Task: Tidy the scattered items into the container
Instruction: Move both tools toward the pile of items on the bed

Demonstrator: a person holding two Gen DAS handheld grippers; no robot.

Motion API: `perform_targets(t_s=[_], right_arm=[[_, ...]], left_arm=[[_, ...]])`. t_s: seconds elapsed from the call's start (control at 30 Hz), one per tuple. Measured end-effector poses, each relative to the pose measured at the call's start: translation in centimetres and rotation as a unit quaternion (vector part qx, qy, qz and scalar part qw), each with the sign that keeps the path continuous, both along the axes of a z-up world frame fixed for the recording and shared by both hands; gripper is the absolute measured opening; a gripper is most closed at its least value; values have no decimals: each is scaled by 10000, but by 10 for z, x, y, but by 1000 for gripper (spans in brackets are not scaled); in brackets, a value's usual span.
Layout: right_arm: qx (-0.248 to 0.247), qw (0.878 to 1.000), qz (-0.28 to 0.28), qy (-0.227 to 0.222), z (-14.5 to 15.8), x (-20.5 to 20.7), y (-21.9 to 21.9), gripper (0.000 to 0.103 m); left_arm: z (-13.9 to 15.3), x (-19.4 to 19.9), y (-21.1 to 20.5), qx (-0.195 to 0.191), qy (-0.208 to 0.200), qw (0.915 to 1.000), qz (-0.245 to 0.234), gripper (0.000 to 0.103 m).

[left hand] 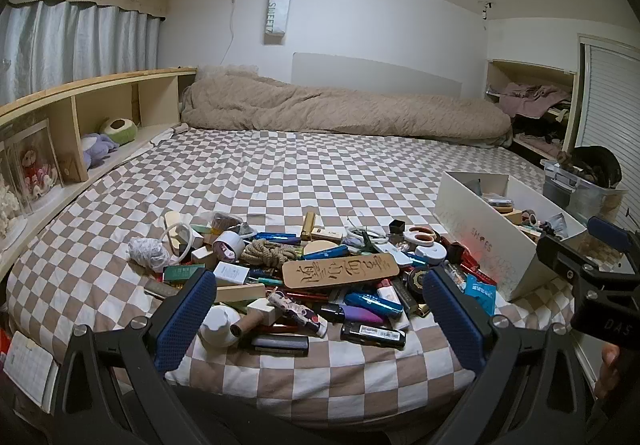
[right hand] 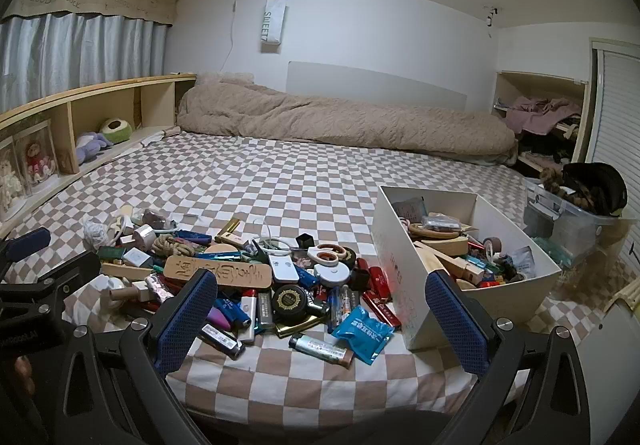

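A: Where were your grippers just then?

B: You held the left gripper (left hand: 320, 309) low at the near edge of the bed (left hand: 280, 173), fingers (left hand: 188, 321) spread as wide as they went, gripping nothing. The pile of scattered items (left hand: 312, 277) lay on the sheet beyond the tips.

A: And the right?

B: Your right gripper (right hand: 320, 317) was the same: fingers (right hand: 456, 321) fully apart and empty. A blue packet (right hand: 362, 329) and a lighter (right hand: 320, 349) lay on the sheet between and just past them, untouched.

A: The container?

B: In the right view, the white box (right hand: 404, 277) sat at two o'clock from the pile, touching its edge, already partly filled. Your right finger stood just beside its near corner.

A: Anything else in the heap?

B: A carved wooden plaque (left hand: 340, 269) lay at its centre, a rope coil (left hand: 272, 251) at ten o'clock from it, white-handled scissors (left hand: 420, 235) at two o'clock.
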State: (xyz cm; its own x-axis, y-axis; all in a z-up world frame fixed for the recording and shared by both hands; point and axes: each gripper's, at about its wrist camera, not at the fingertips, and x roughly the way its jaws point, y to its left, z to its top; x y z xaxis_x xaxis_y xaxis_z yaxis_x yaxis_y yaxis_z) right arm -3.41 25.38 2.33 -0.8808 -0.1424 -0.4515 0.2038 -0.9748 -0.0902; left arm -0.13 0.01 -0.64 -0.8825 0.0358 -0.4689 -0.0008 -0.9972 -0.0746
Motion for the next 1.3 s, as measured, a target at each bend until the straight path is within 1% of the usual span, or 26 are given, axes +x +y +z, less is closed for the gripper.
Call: perform_targets(t_s=[0.47,0.7,1.13,1.23,1.3], right_arm=[[24,10000,25,-21,-1,0,-1,103],[45,10000,18,-76,-3,-4,-1,103],[-71,9995,-93,-282,-17,-20,6,103],[-96,9994,-179,-272,-22,-23,7,103],[-102,9992,-234,-312,-28,-27,7,103]], left_arm=[[-1,-1,-1,6,-13,10000,33,103],[-2,-5,-7,27,-55,9999,129,103],[-18,-15,-24,-71,-223,9988,428,103],[-23,-17,-31,-17,-269,9985,485,103],[-27,-19,-33,-58,-328,9979,554,103]])
